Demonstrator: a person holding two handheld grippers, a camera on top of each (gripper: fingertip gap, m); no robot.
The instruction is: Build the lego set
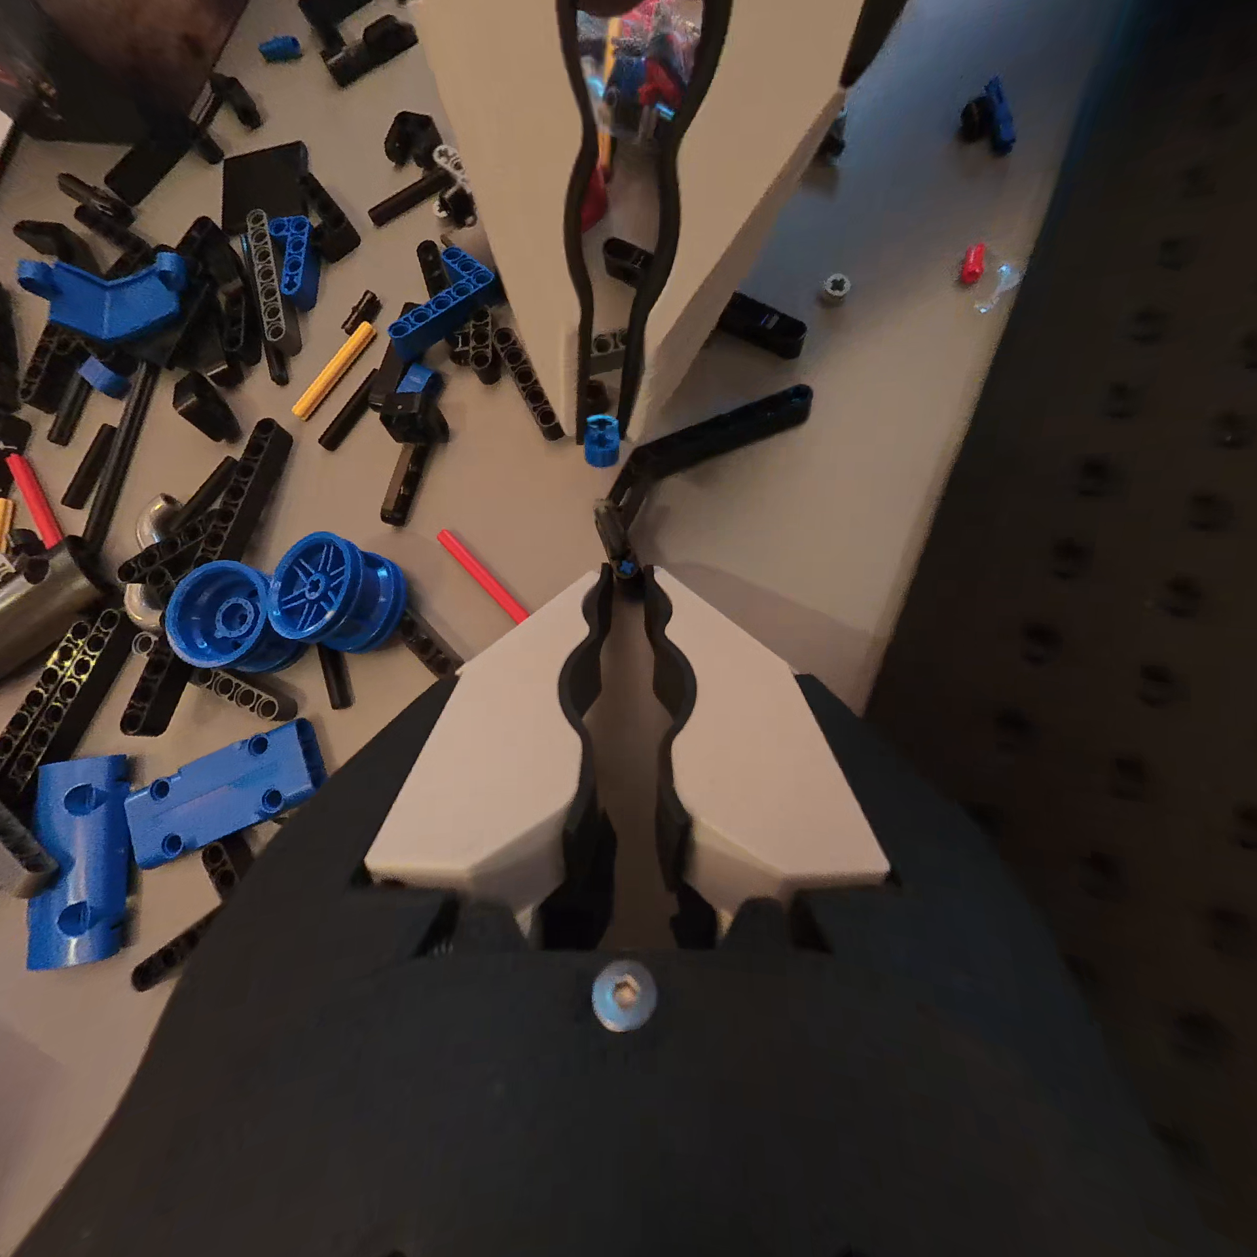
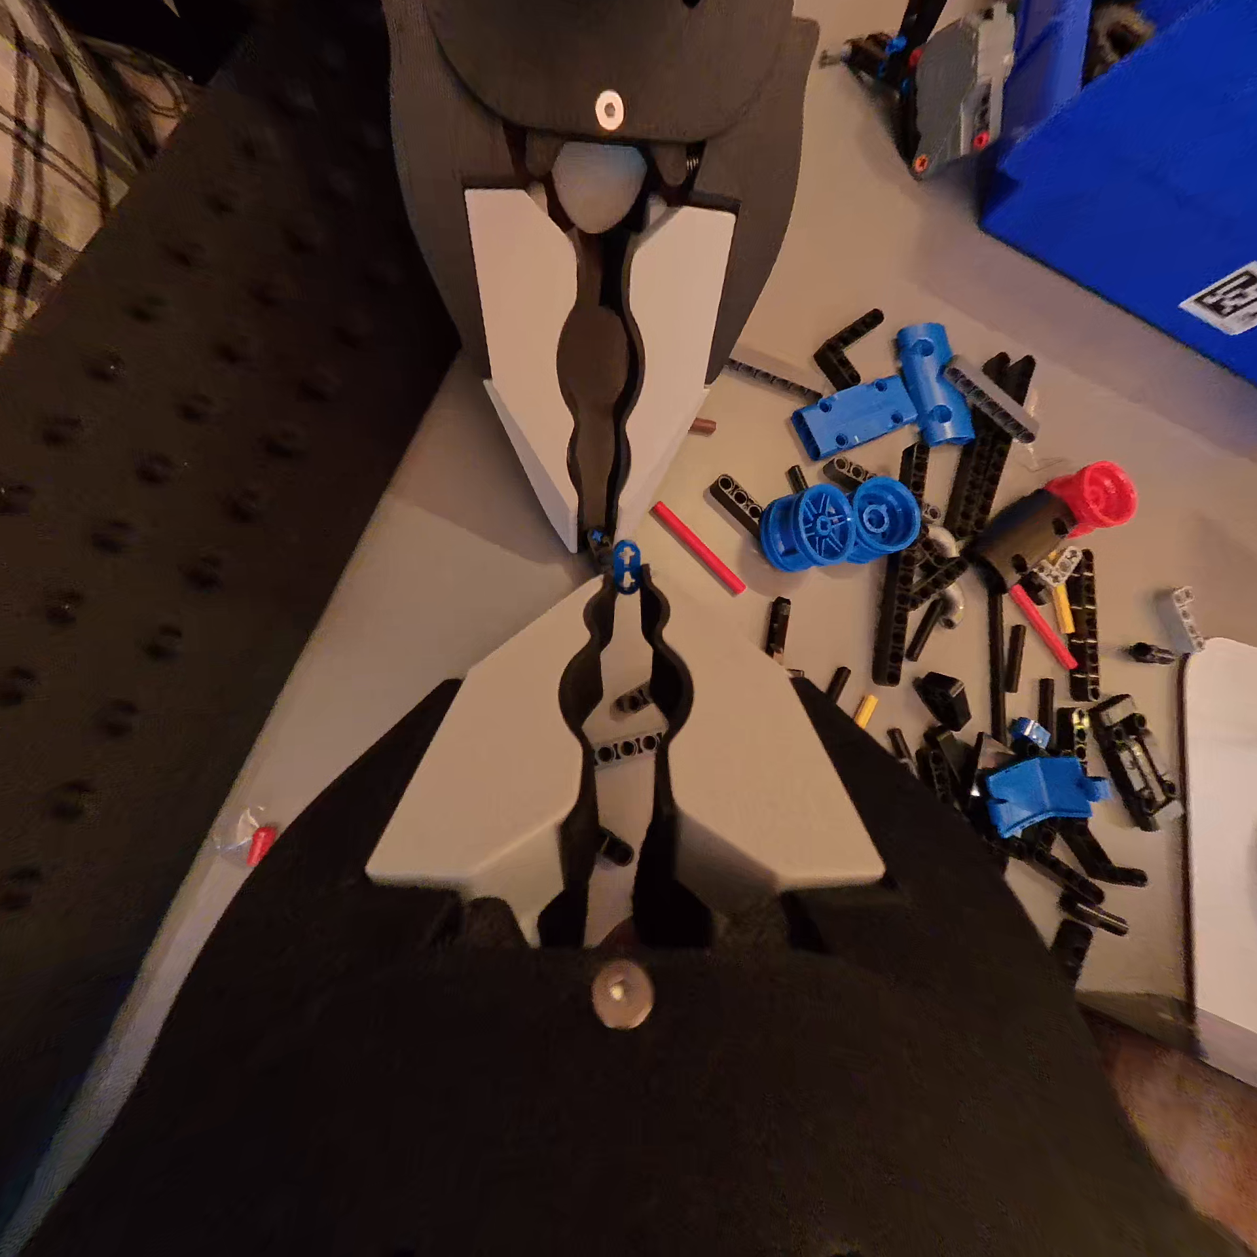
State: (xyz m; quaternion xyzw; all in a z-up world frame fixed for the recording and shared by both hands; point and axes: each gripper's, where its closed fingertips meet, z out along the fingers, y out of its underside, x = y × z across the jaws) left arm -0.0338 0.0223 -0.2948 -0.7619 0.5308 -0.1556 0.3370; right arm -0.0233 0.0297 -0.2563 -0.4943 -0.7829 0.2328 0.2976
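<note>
Left wrist view: the left gripper [image 1: 624, 575] is clenched on the end of a small black pin assembly [image 1: 615, 537] with a blue cross-axle tip showing just at its fingertips. Ahead of the tips this piece joins a bent black liftarm [image 1: 714, 435] that runs forward and to the right over the grey table [image 1: 782, 544]. Directly opposite, the right gripper [image 1: 602, 425] reaches in from ahead, pinching a small blue connector [image 1: 601, 440] just beyond the liftarm's elbow. To the left of the tool lies the loose pile: two blue wheel rims [image 1: 286, 602], a red axle [image 1: 481, 577], a yellow axle [image 1: 334, 371] and blue panels [image 1: 218, 796].

Right wrist view: the right gripper [image 2: 624, 581] is closed on the blue connector [image 2: 626, 568], which stands right at its tips and seems to touch the dark pin held by the left gripper [image 2: 598, 541] straight ahead. Right of the tool are the wheel rims [image 2: 840, 520] and red axle [image 2: 697, 547]; far forward-right stands a blue box [image 2: 1122, 170], whose contents cannot be seen.

These parts look light, rigid and smooth, so a tiny piece could twist or pop out under an off-axis push. My judgement: hold the connector across its flat faces and the pin by its shank, leaving the mating ends free
</note>
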